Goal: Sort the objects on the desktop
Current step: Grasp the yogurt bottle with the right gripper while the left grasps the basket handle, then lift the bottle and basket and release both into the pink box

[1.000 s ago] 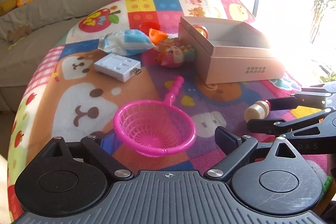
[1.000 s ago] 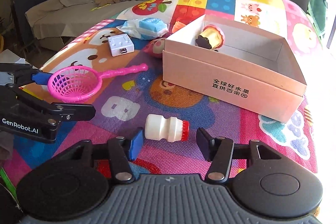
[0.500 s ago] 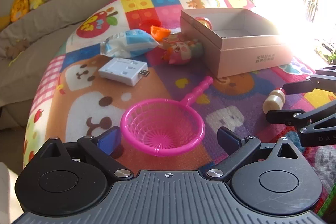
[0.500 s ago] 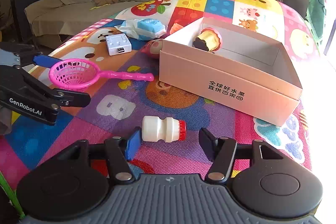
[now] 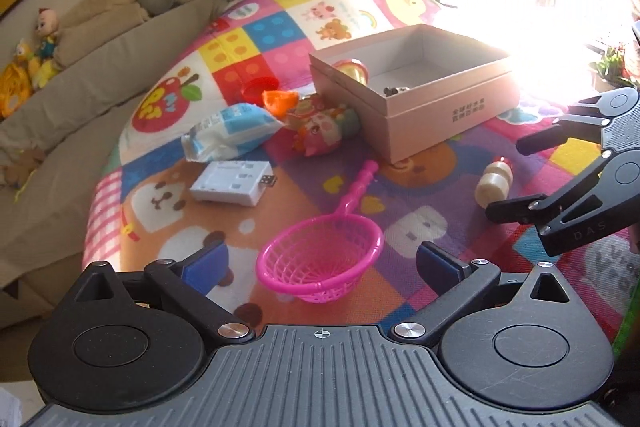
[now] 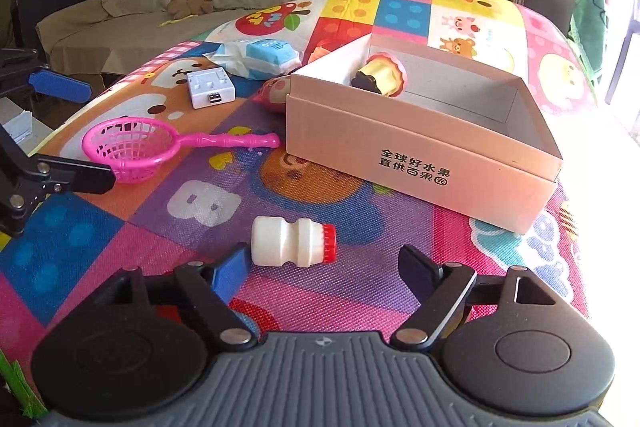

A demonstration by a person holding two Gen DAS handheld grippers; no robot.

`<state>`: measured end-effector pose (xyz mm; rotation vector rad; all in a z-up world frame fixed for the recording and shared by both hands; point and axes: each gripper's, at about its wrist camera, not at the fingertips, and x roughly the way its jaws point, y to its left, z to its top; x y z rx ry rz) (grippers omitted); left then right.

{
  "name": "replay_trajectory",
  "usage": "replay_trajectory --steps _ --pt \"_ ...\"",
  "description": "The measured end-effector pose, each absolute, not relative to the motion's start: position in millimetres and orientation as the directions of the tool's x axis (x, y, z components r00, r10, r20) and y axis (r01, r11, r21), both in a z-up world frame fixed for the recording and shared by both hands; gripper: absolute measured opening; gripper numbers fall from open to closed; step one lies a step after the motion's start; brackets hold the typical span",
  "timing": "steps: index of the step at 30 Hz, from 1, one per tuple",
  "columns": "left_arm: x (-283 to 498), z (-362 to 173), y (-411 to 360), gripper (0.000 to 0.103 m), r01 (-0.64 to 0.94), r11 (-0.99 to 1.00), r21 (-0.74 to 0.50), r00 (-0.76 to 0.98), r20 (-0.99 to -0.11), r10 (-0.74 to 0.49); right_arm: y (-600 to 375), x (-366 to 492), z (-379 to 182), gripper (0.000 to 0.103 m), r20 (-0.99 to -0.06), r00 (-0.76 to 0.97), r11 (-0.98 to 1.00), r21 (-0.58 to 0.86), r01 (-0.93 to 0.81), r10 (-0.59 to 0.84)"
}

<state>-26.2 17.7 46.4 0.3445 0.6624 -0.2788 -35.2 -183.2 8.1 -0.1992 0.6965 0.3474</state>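
Both grippers poised mid-sort: the left gripper [image 5: 320,263], jaws opening wide, straddles the pink strainer [image 5: 320,261]; the right gripper [image 6: 320,267], also opening, frames the small bottle [image 6: 294,241] just ahead, each needing to close before carrying to the box [image 6: 420,163].

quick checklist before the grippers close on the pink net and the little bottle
1. Left gripper jaws opening, nothing pressed: ok.
2. Pink net basket sits between the left fingers, lying on the mat: ok.
3. Right gripper jaws opening, pads clear of the bottle: ok.
4. Small white bottle lies on its side just ahead of the right fingertips, not yet fully between them: not ok.
5. Box is open with bare floor beside the cupcake toy: ok.
6. Whether the net's handle fits inside the box: cannot tell.
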Motion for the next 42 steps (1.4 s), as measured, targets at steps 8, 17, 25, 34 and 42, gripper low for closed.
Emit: replay_trajectory --steps 8,17,25,34,42 --pt "18 16 12 0.103 0.356 0.923 0.149 0.696 -0.701 -0.155 -182 -38 9 0.08 -0.649 0.719 0.921 -0.071 -0.383 0.249" --pt "16 13 13 0.088 0.298 0.948 0.114 0.714 -0.686 -0.142 -177 -34 15 0.051 -0.664 0.689 0.909 -0.031 -0.415 0.292" --pt "-26 55 25 0.087 0.269 0.96 0.075 0.769 -0.616 -0.168 -199 -46 48 0.043 -0.643 0.686 0.893 -0.007 -0.45 0.34" --pt "11 165 -25 0.087 0.371 0.928 -0.032 0.885 -0.289 -0.364 -252 -49 153 0.043 -0.304 0.939 0.966 -0.149 -0.212 0.159" --pt "104 166 -114 0.097 0.435 0.897 -0.086 0.832 -0.343 -0.436 -254 12 118 0.043 -0.401 0.912 0.972 -0.17 -0.165 0.084"
